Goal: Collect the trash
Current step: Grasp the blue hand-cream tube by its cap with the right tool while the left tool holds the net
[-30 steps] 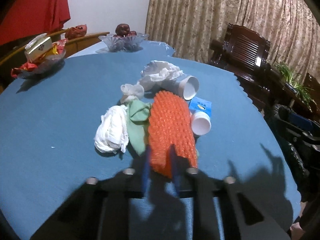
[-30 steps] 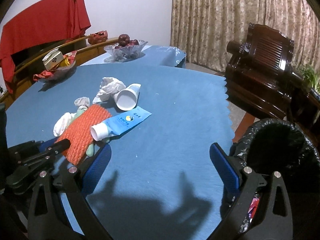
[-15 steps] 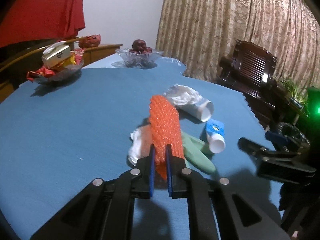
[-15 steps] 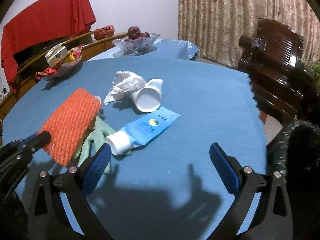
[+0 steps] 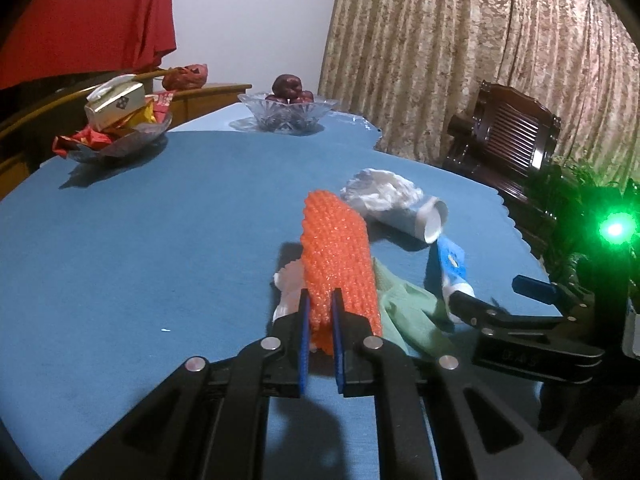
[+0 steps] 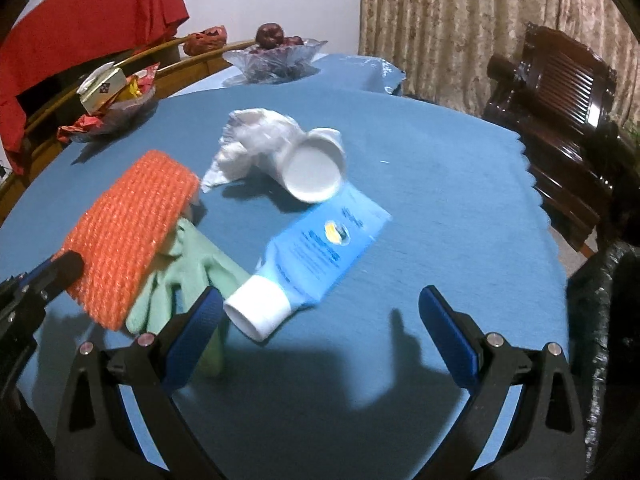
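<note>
Clamping the near end of an orange foam net sleeve (image 5: 336,264), the left claw (image 5: 320,320) has its blue pads pressed close on the bumpy, knobbed mesh; the sleeve stands out forward of the claw, lifted clear of the desk (image 5: 140,240), which is round with a scalloped edge and covered in matte blue cloth. The left claw points forward and downward over the cloth. Below the sleeve lies a pale green rubbery glove (image 6: 188,264), limp and flat, fingers splayed toward the camera in the right wrist view. A small white crumpled wad (image 5: 290,284) shows just left of the sleeve in the left wrist view. Beside the glove lies a soft blue squeeze tube (image 6: 316,248) with a white cylindrical cap, flattened at its far end. Beyond it a white paper cup (image 6: 314,168) lies on its side, mouth toward the camera, touching a crumpled white tissue (image 6: 252,140). The right claw (image 6: 320,332) is tilted down toward the desk, its jaws wide apart with nothing between the pads; its left pad sits over the glove's fingers, near the tube's cap. At the far side stand a cut-glass bowl (image 5: 286,114) with dark red fruit and a dish of wrapped snacks (image 5: 116,132). A black-lined bin (image 6: 612,320) sits off the desk's right edge.
</note>
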{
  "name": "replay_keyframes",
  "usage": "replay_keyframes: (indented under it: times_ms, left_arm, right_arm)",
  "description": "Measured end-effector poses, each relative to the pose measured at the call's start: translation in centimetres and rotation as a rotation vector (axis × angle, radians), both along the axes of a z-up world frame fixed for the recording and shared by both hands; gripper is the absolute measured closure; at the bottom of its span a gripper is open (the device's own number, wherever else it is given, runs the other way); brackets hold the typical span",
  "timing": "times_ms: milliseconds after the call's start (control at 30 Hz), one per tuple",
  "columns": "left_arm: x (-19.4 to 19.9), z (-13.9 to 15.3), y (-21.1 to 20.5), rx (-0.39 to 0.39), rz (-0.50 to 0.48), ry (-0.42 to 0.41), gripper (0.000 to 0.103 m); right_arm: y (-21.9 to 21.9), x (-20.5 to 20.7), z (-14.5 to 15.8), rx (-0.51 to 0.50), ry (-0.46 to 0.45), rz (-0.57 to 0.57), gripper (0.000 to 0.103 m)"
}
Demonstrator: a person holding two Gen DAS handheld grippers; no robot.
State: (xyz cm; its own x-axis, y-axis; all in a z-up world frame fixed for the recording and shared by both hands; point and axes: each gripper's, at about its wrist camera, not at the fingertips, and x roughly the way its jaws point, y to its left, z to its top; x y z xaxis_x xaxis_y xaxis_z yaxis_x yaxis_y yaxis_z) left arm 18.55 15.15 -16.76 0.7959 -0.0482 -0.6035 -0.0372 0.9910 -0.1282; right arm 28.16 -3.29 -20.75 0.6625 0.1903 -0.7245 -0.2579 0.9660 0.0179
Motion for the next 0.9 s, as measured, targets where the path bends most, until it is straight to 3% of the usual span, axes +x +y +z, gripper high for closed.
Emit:
replay_keyframes:
  times_ms: [133, 333, 733, 833, 900]
  left_arm:
    - [-0.2, 0.1, -0.6, -0.008, -0.009, -0.004, 0.093]
    - [-0.2, 0.2, -1.1, -0.006, -0.012, -0.008, 0.093]
    - [-0.3, 0.3, -0.7, 0.006, 0.001, -0.011, 0.093]
    - [-0.2, 0.1, -0.8, 0.004, -0.003, -0.006, 0.093]
    - [-0.2, 0.1, -0.9, 0.002, -0.006, -0.006, 0.093]
  right_arm:
    - [-1.8, -0.8, -0.1, -0.058, 0.012, -0.032, 0.007]
    - [-2.8, -1.2, 0.2, 0.008, 0.019, -0.036, 0.008]
    - [-0.2, 0.9, -1.6, 0.078, 0.101, -0.034, 0.043]
    - [0.0, 0.8, -1.5, 0.101, 0.109, 0.004, 0.063]
    - [0.2, 0.7, -1.3, 0.105, 0.118, 0.03, 0.069]
